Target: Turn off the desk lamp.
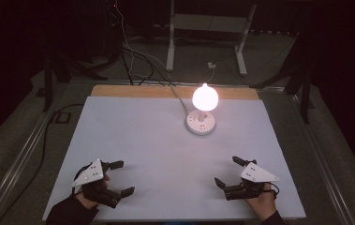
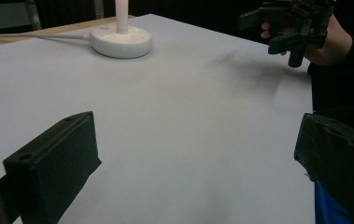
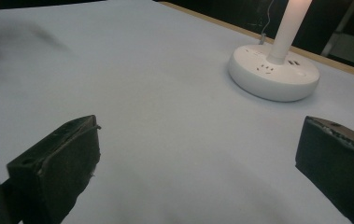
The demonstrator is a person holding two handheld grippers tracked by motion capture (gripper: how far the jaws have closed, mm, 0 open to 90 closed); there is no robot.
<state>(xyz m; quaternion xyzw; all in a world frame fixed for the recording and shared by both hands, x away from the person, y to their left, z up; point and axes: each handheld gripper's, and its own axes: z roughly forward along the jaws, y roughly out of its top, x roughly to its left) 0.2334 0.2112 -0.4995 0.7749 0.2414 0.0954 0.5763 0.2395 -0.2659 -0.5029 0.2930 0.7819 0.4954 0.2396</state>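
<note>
While both tools rest near the table's [image 1: 133, 131] front edge, the left gripper [image 1: 122, 178] hangs with jaws spread and nothing between them. Well ahead, toward the far middle, stands the lit lamp [image 1: 205, 97] on its round white base [image 1: 201, 123]. Its glowing bulb looks fragile and probably hot; the thin stem [image 3: 286, 32] or sturdy base seems safer to grasp. Likewise, the right gripper [image 1: 228, 172] gapes empty.

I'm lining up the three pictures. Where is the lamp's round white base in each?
High view: round white base, right of centre, toward the table's far edge.
Left gripper view: top, left of centre.
Right gripper view: upper right.
Shared landmark: the lamp's white stem rising from it.
</note>
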